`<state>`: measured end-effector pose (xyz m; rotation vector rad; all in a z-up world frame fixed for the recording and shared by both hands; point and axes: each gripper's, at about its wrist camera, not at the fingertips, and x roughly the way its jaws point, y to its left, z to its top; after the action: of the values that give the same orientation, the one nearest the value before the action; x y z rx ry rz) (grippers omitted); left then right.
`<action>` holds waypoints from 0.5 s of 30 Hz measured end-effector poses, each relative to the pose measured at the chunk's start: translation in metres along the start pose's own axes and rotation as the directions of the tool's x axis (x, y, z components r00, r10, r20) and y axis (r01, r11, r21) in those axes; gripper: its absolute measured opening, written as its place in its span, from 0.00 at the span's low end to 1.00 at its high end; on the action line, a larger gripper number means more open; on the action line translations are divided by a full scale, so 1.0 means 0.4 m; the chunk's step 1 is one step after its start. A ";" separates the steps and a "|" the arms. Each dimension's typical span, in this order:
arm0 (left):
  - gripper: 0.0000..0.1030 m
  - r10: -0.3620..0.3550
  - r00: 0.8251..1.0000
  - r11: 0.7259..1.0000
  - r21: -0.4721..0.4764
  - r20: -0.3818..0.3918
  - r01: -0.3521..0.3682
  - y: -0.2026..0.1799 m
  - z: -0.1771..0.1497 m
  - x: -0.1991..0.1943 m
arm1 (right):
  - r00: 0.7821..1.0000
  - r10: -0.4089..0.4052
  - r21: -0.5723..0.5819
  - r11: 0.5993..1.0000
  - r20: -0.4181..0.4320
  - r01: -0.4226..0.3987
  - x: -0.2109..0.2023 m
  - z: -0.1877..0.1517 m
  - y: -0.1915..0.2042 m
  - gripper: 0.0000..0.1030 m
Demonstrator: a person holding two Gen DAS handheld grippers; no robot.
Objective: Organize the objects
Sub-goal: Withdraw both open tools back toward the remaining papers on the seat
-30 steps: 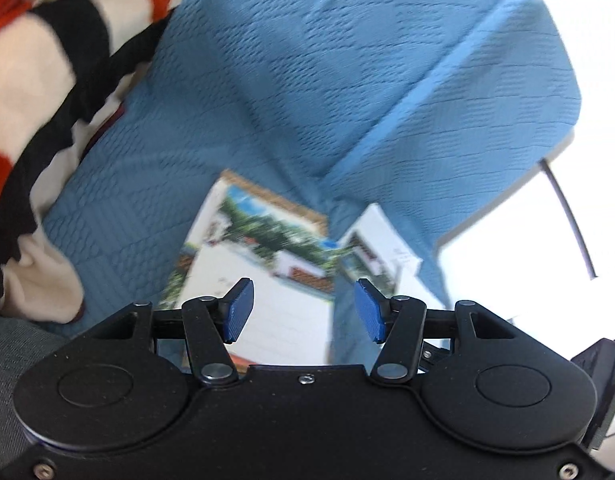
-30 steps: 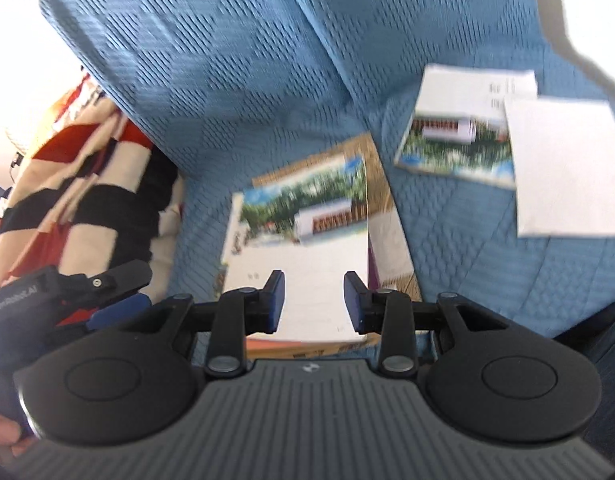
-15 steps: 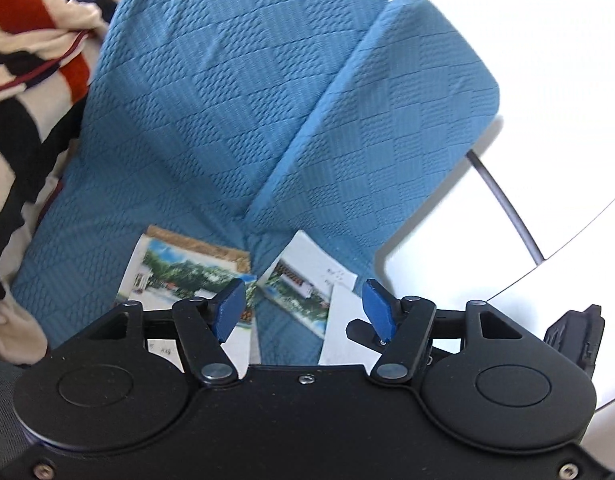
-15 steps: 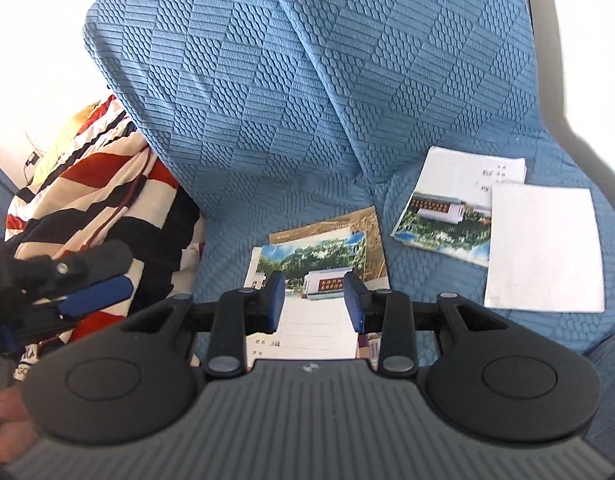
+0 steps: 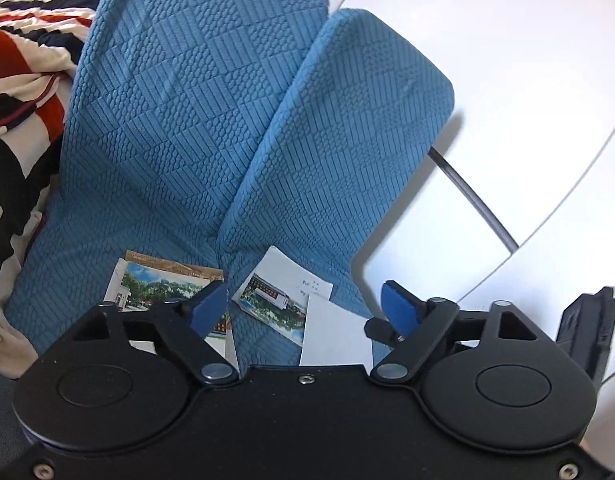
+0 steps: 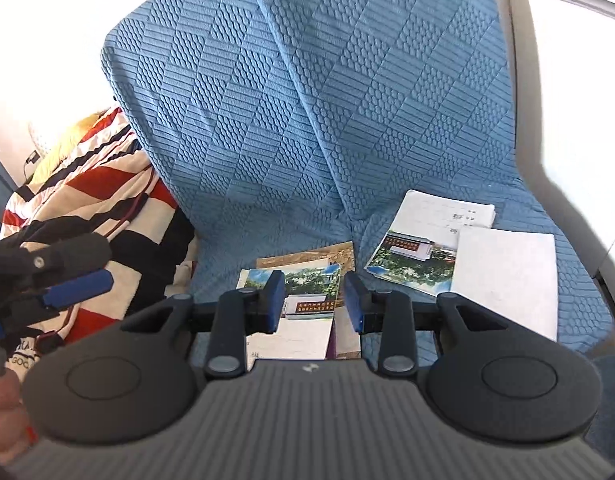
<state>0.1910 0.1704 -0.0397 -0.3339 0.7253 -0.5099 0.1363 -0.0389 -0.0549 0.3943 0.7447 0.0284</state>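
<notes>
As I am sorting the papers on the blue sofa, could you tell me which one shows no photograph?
The plain white sheet farthest right, overlapping the photo booklet; the left booklets show pictures.

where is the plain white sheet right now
In the right wrist view the plain white sheet lies on the blue seat cover, right of centre, its left edge overlapping the photo booklet.

The left gripper [image 5: 305, 306] has its 2 blue fingers [image 5: 209, 307] spread wide apart, with nothing between them. The right gripper [image 6: 314, 300] has its 2 fingers [image 6: 274, 300] closer together, with a gap between them, and it holds nothing too.
</notes>
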 end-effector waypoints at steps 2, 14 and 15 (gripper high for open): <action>0.88 0.008 1.000 1.000 0.003 -0.009 -0.008 -0.008 -0.020 0.011 | 1.000 -0.012 -0.007 1.000 0.016 0.012 -0.019 -0.012 -0.008 0.35; 0.99 0.031 0.997 0.999 0.036 -0.077 -0.028 -0.048 -0.131 0.084 | 0.994 -0.095 0.019 0.995 0.045 0.095 -0.087 -0.102 -0.098 0.35; 0.99 0.031 0.996 0.999 0.043 -0.081 -0.027 -0.054 -0.139 0.089 | 0.993 -0.105 0.023 0.994 0.046 0.104 -0.090 -0.110 -0.106 0.35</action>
<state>0.1677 0.1268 -0.0881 -0.2643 0.7962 -0.5126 0.0758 -0.0692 -0.0758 0.3742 0.7187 -0.0866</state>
